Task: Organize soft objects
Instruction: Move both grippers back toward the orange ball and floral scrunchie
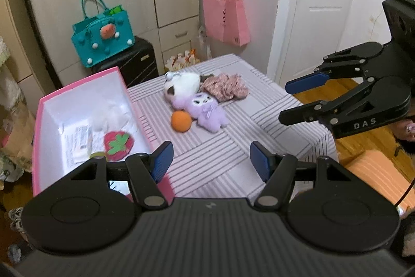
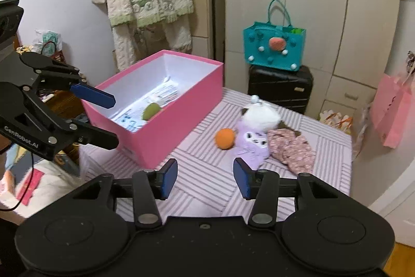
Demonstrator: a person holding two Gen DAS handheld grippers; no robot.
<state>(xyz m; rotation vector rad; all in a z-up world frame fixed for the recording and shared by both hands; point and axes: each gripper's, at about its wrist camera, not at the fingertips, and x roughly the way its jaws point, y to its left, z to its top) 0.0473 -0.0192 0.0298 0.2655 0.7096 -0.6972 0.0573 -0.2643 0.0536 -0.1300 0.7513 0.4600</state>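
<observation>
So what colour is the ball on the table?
Orange: the ball shows best in the right wrist view.

orange ball (image 1: 181, 121) touching purple plush (image 1: 207, 112) | white plush (image 1: 181, 84), floral cloth (image 1: 225, 88) behind | strawberry (image 1: 118, 146) in pink box (image 1: 41, 118)

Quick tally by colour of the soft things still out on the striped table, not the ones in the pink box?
Orange: 1, the ball
Purple: 1, the plush
White with brown: 1, the plush
Pink floral: 1, the cloth piece
Total: 4
</observation>
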